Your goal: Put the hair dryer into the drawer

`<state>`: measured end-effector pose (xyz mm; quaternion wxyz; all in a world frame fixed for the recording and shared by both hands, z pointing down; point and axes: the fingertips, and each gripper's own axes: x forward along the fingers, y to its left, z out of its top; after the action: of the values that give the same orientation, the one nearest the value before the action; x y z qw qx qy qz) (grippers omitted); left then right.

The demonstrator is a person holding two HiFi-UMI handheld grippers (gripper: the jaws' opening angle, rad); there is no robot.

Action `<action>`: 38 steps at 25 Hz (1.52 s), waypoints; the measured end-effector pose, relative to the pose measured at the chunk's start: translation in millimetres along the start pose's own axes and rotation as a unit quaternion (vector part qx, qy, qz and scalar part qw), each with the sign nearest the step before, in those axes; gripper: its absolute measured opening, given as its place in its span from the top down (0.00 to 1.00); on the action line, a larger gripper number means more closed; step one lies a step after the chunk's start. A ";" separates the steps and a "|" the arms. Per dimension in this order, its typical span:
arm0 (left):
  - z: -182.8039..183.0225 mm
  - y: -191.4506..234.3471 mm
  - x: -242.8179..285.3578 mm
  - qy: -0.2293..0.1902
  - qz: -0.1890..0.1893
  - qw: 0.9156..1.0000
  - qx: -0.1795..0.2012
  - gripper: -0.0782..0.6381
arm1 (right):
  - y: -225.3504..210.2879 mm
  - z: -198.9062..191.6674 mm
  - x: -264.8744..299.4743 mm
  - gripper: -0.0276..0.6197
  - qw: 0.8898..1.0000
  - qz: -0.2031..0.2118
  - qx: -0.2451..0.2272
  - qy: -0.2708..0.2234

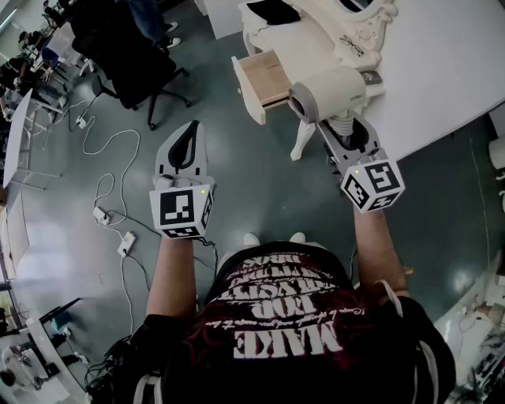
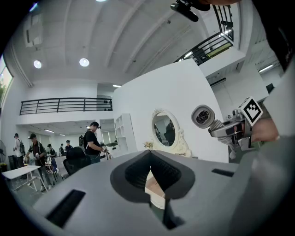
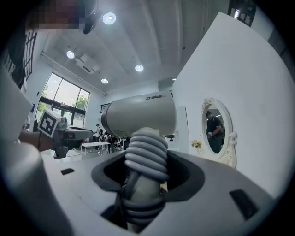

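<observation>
your right gripper (image 1: 342, 132) is clamped on the hair dryer (image 1: 331, 88) by its handle, upper middle of frame, just right of the open drawer (image 1: 262, 79). left gripper (image 1: 189, 130) closed, empty i think. next, swing it over and lower in.

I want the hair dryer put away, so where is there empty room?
The open drawer shows bare wood inside, between its white front and the dressing table. Its top behind is crowded by glasses and the mirror. The right gripper holds the hair dryer beside it.
</observation>
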<state>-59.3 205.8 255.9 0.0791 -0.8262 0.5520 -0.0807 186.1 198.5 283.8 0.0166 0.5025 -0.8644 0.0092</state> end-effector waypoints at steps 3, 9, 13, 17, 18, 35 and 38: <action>-1.1 7.9 -3.2 -0.012 0.003 1.000 -0.011 0.88 | 8.9 -7.7 6.3 0.61 1.000 0.001 0.007 0.005; -1.9 21.2 -11.5 -0.035 -0.012 0.999 -0.020 0.88 | 31.1 -10.8 14.2 0.61 1.000 -0.002 0.002 0.012; -9.4 30.8 -15.8 -0.036 -0.023 0.999 -0.029 0.88 | 40.1 -4.7 19.7 0.61 1.000 -0.010 0.004 0.008; -15.7 46.0 -18.5 -0.041 -0.028 0.998 -0.039 0.88 | 49.2 0.8 25.0 0.61 1.000 -0.018 -0.004 0.008; -17.6 49.8 -18.9 -0.042 -0.029 0.998 -0.042 0.88 | 51.6 1.6 26.3 0.61 1.000 -0.018 -0.005 0.007; -31.4 86.1 -30.8 -0.056 -0.049 0.995 -0.069 0.88 | 63.9 23.2 16.5 0.61 0.998 -0.057 0.027 0.000; -27.2 85.0 -30.9 -0.058 -0.049 0.995 -0.069 0.88 | 60.1 23.4 15.0 0.61 0.998 -0.058 0.027 0.004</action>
<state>-153.4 201.1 262.4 0.0502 -0.8588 0.5099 0.0019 126.0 214.4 261.1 0.0064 0.5520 -0.8332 0.0337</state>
